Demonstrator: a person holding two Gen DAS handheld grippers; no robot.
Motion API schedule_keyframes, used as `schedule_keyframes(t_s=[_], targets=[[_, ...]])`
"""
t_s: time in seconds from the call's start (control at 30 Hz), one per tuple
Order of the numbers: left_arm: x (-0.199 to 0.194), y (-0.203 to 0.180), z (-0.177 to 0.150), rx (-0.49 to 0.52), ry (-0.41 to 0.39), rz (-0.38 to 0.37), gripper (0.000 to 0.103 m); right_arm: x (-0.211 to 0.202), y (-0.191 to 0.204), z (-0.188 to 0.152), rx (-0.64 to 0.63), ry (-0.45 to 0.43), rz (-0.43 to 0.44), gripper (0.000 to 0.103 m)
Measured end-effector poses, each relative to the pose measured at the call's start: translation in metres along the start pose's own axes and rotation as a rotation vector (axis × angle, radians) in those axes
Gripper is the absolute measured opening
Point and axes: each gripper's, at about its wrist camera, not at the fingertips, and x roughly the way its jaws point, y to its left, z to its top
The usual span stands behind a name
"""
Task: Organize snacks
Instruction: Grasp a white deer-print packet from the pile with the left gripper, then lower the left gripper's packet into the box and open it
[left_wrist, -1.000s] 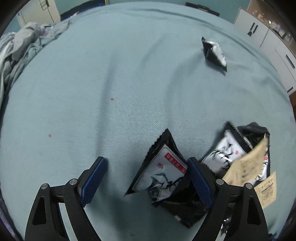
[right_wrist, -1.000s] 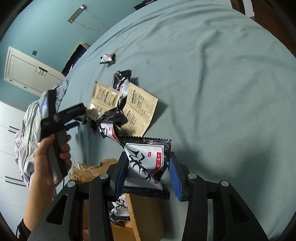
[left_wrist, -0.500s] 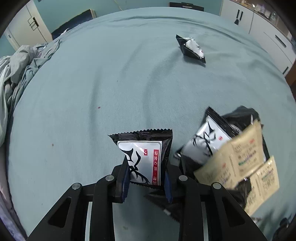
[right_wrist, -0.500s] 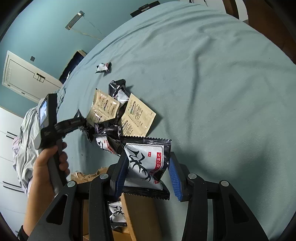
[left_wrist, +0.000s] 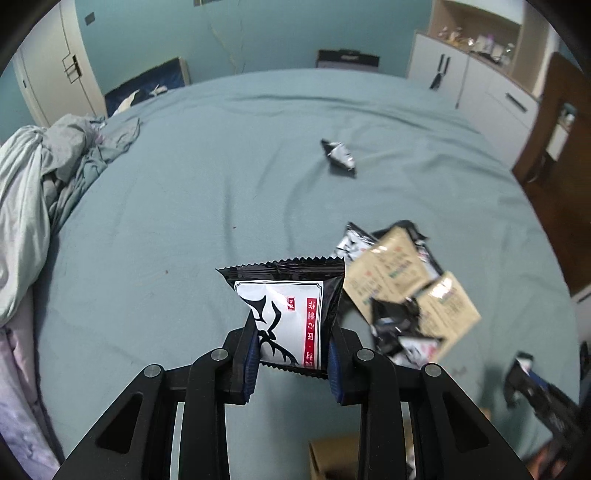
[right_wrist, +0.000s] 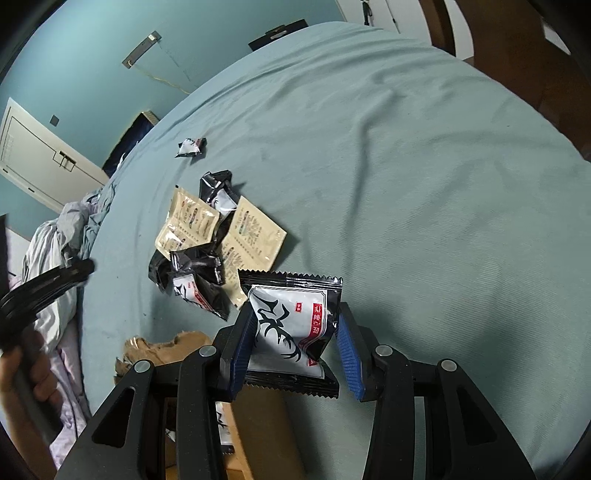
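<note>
Since a second ago my left gripper (left_wrist: 291, 363) has clamped onto a black-and-white snack packet (left_wrist: 288, 314) and lifted it off the bed (left_wrist: 221, 177), low centre of the left view. My right gripper (right_wrist: 293, 354) grips a second packet (right_wrist: 291, 328), low centre of its view, above the cardboard box (right_wrist: 258, 435). Both grips pinch only the lower part of slick foil, so a quick swing could slip a packet out short of the box. The loose pile (right_wrist: 218, 243) sits mid-left, one stray packet (right_wrist: 190, 147) upper left.

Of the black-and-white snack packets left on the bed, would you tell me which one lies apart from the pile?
The small far packet, alone on the bedspread; the others sit tangled with the beige sachets.
</note>
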Motion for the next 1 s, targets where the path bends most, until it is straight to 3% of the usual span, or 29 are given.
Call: schedule_keyframes(t_s=[0.27,0.5,0.73,1.0], targets=[[-0.055,-0.011,-0.050,0.088,-0.070,-0.121,0.029,-0.015,0.003,-0.007,-0.021,-0.056,0.006,0.041],[-0.063,-0.028,-0.091,0.194,-0.016,-0.163,0.029,-0.025,0.009,-0.016,-0.061,-0.065,0.033,0.041],[-0.063,-0.048,-0.125,0.261,0.047,-0.174,0.030,-0.048,0.015,-0.024,-0.141,-0.098,0.083,0.041],[-0.060,-0.064,-0.136,0.308,0.052,-0.122,0.031,-0.061,0.019,-0.038,-0.216,-0.067,0.160,0.041]])
